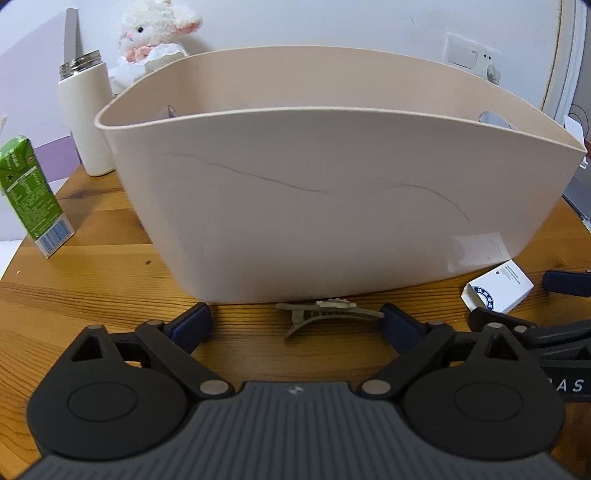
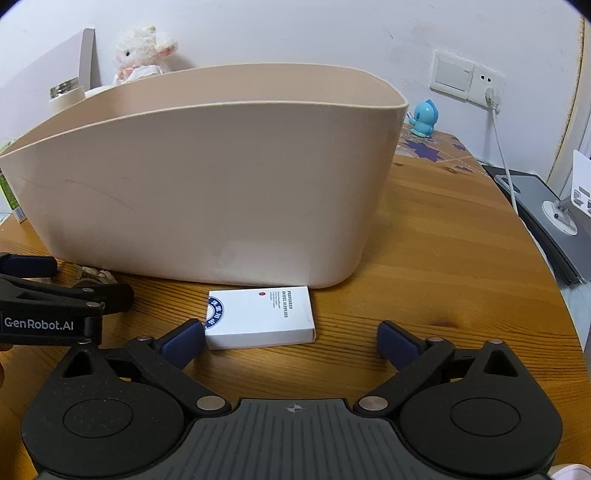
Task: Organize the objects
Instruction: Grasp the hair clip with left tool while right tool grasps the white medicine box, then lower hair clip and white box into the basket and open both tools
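A large beige plastic basket (image 1: 332,199) stands on the wooden table (image 1: 92,295); it also shows in the right wrist view (image 2: 207,192). A grey-brown hair clip (image 1: 325,314) lies on the table just in front of the basket, between the open fingers of my left gripper (image 1: 295,325). A small white box (image 2: 260,321) with blue print lies in front of the basket, between the open fingers of my right gripper (image 2: 291,339), close to the left finger. The box also shows in the left wrist view (image 1: 496,290). Both grippers are empty.
A green drink carton (image 1: 31,195), a white bottle (image 1: 86,118) and a plush lamb (image 1: 155,33) stand left of and behind the basket. A blue toy (image 2: 424,118), a wall socket with cable (image 2: 491,96) and a grey device (image 2: 546,214) are at the right.
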